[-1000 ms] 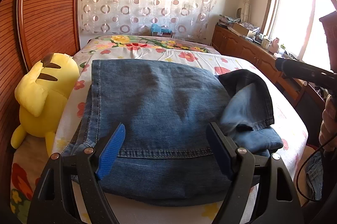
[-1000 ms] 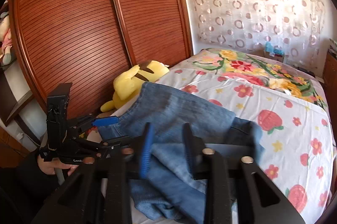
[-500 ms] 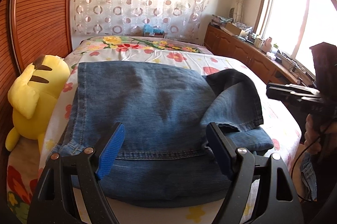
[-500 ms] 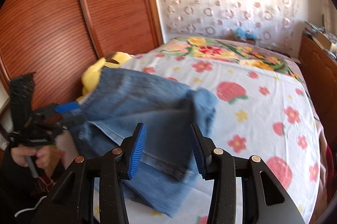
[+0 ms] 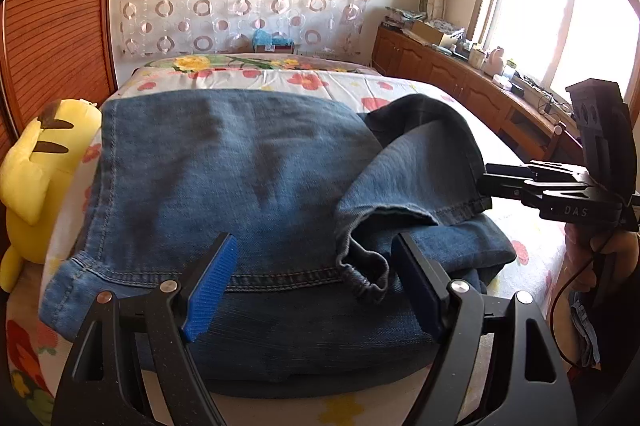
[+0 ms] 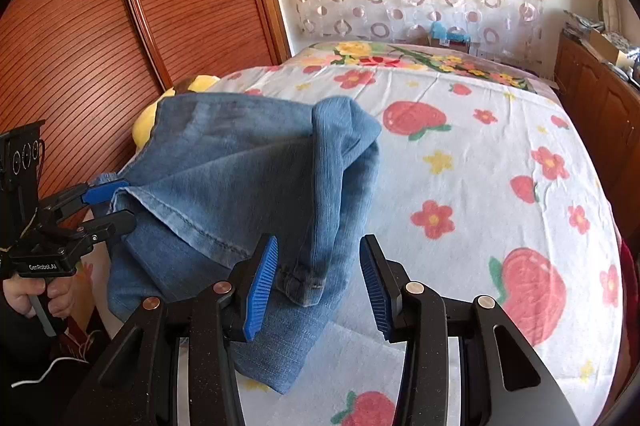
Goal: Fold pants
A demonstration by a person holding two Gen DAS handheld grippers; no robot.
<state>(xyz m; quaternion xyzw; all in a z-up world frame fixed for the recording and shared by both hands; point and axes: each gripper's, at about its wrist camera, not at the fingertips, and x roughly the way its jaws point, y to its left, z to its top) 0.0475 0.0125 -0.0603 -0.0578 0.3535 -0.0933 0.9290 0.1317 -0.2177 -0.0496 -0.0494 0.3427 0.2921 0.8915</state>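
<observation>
Between the spread pads of the right gripper lay the jeans' hem — untouched; left gripper open too.

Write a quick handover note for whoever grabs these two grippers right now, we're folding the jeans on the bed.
Left gripper: open, holding nothing, hovering over the near hem of the jeans.
Right gripper: open, holding nothing; a folded-over leg cuff lies between its pads without being pinched.
Jeans: on the flowered bed, next to the yellow plush toy, mostly flat and already doubled over.
Done: the main fold is laid down.
Left: the leg end on the right side is bunched and flipped. It probably needs straightening, then a final fold and smoothing.
</observation>
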